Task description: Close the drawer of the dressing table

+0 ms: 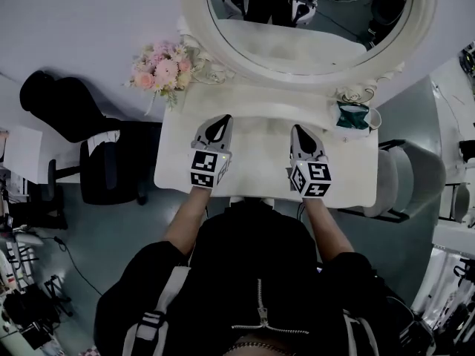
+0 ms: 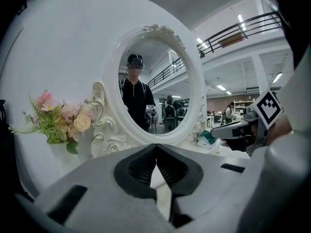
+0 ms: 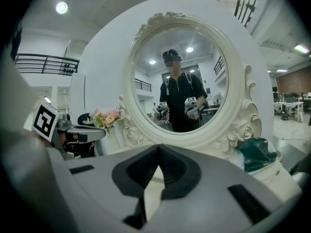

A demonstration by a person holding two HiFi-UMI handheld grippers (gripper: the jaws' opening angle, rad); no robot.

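Note:
The white dressing table (image 1: 260,165) stands below me with its oval mirror (image 1: 312,21) at the back. No drawer front shows in any view; the tabletop and my body hide it. My left gripper (image 1: 220,119) hovers over the left half of the tabletop and points at the mirror, jaws shut with nothing between them (image 2: 156,145). My right gripper (image 1: 297,129) hangs beside it over the right half, also aimed at the mirror, and its jaws meet at the tip with nothing held (image 3: 159,147). Each gripper shows at the edge of the other's view.
A pink flower bouquet (image 1: 163,69) sits at the table's back left corner. A white cup holding something green (image 1: 355,116) is at the back right. A black chair (image 1: 111,162) stands left of the table, and a grey stool (image 1: 401,180) to its right.

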